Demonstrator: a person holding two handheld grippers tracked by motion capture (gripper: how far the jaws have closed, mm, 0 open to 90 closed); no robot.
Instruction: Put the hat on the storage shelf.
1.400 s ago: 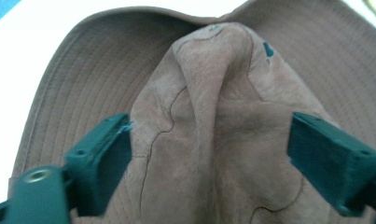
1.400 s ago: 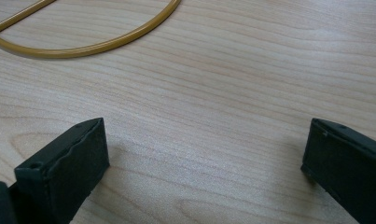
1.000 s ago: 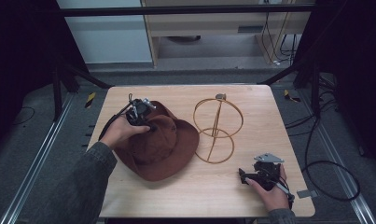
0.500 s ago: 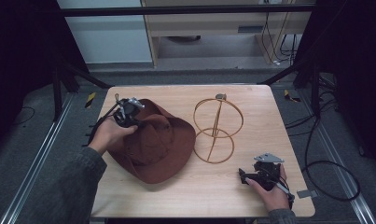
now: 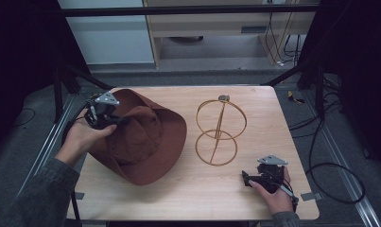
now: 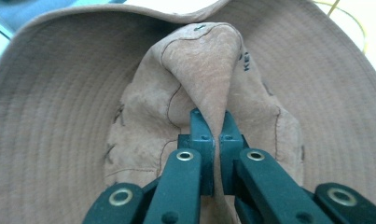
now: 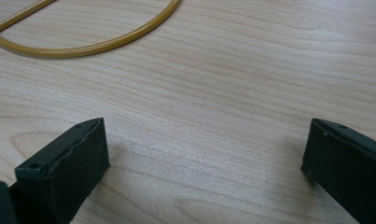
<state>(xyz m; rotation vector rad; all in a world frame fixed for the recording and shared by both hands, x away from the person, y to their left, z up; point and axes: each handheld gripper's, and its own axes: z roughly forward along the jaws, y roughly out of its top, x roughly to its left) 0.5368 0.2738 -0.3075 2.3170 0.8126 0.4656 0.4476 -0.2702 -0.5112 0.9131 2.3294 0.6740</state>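
Clearly, the left gripper (image 5: 116, 121) was clenched on a fold of the brown hat (image 5: 145, 139), its jaws pinching the crown fabric between them in the left gripper view, where the hat (image 6: 269, 70) spread above and around the jaws. In the high view the hat sat tilted at centre left of the table (image 5: 188, 194), its brim's lower edge near the wood. The gold wire stand (image 5: 220, 132) stood just right of it. At lower right, the right gripper (image 5: 247, 178) rested released, jaws wide apart over bare wood.

One hat (image 5: 145, 137), one wire stand (image 5: 220, 132)
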